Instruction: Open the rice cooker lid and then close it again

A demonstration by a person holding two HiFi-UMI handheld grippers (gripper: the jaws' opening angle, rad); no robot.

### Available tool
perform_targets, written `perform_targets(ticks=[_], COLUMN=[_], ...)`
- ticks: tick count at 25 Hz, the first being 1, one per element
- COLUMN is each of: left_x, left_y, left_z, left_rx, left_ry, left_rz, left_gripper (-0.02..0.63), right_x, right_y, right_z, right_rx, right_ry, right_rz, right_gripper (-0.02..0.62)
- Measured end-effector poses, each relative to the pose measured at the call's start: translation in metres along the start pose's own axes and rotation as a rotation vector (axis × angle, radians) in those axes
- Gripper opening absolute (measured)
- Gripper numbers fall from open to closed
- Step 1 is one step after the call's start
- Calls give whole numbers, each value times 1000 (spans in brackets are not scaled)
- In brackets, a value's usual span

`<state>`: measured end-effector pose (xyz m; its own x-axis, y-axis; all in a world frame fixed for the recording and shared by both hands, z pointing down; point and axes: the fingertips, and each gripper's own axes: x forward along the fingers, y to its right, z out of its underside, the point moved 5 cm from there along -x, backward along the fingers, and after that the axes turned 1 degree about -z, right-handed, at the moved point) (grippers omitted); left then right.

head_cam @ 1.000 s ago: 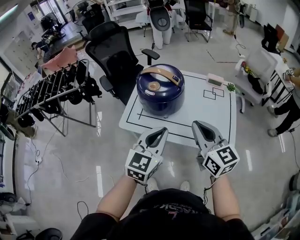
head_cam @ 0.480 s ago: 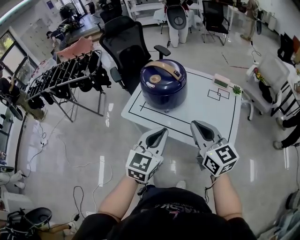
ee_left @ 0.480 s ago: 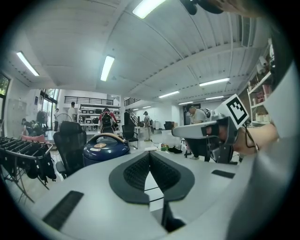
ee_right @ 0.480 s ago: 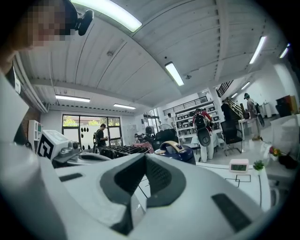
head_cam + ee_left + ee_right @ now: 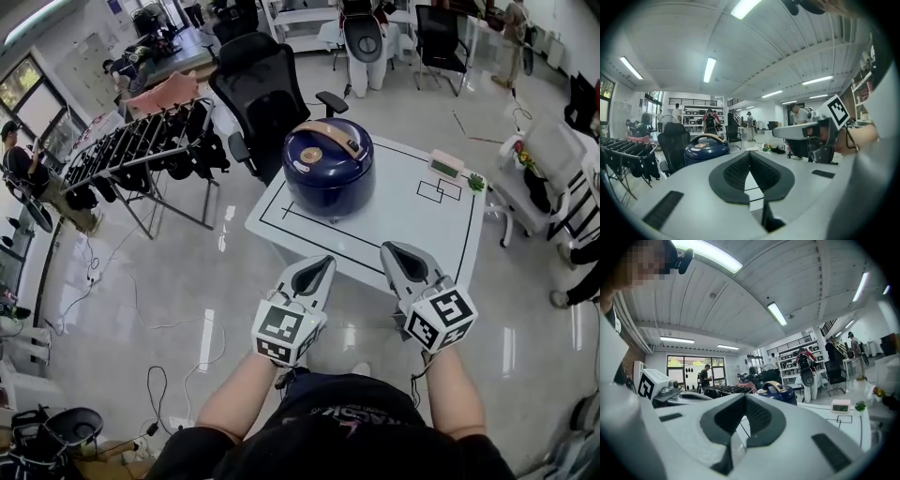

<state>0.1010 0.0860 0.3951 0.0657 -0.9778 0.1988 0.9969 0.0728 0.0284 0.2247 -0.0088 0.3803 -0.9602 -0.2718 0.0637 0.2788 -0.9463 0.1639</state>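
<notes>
Two shut, empty tongs, the left gripper [image 5: 326, 263] and the right gripper [image 5: 391, 252], are held just short of the table [image 5: 412, 230], where the cooker [image 5: 328, 178] is seen with its lid [image 5: 323, 148] down, as suits either a stage before opening or one after reclosing.

blue rice cooker [image 5: 328, 183] with lid [image 5: 323, 150] down on white table [image 5: 412, 225], left tongs [image 5: 322, 263] and right tongs [image 5: 393, 250] closed, near table edge

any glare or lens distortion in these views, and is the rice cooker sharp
Head view: light streaks glare on the glossy floor, rice cooker sharp, edges bowed. Left gripper view: strong fisheye, black corners. Right gripper view: same fisheye, straight lines curved.
</notes>
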Motion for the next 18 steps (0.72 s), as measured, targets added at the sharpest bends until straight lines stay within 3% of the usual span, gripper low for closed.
perform_targets(ticks=[18], left_x=[-2], left_y=[5], left_z=[-3], left_rx=[18], left_ry=[-6], left_rz=[-9], left_gripper=[3], right_x=[-6], right_y=[0], right_z=[-2], right_rx=[5], right_ry=[24], right_rz=[-7], right_gripper=[2])
